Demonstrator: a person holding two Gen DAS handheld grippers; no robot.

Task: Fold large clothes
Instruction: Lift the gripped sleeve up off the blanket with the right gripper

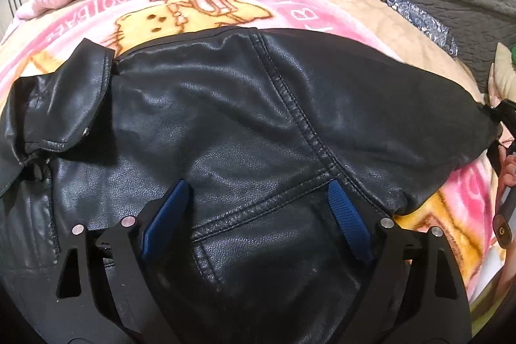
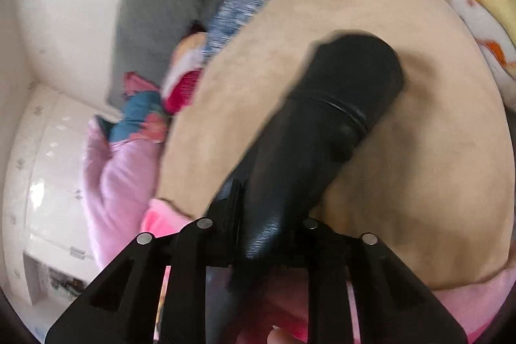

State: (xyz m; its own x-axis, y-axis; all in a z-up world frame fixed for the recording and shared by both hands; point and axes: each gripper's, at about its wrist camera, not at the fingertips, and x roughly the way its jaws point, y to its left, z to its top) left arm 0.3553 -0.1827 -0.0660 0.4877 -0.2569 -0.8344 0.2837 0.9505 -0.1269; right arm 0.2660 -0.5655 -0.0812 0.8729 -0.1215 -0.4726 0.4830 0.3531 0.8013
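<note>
Jacket (image 1: 225, 124) lies spread on the blanket (image 1: 290, 12), unfolded; right gripper (image 2: 271, 234) is clamped on its sleeve (image 2: 322, 124). Left gripper (image 1: 258, 208) hovers, jaws apart; every fold looks left to do

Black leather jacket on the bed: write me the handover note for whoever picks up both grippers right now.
Left gripper: open, jaws spread over the jacket's body near a seam, pads not pressing on it.
Right gripper: shut on the sleeve, gripping it close to the cuff end.
Black leather jacket: spread across the pink cartoon blanket, collar at the left of the left wrist view, sleeve stretched out to the right.
Done: jacket laid out, sleeve gripped.
Left: no fold visible yet. Probably bring the sleeve over the body, then fold the rest.
</note>
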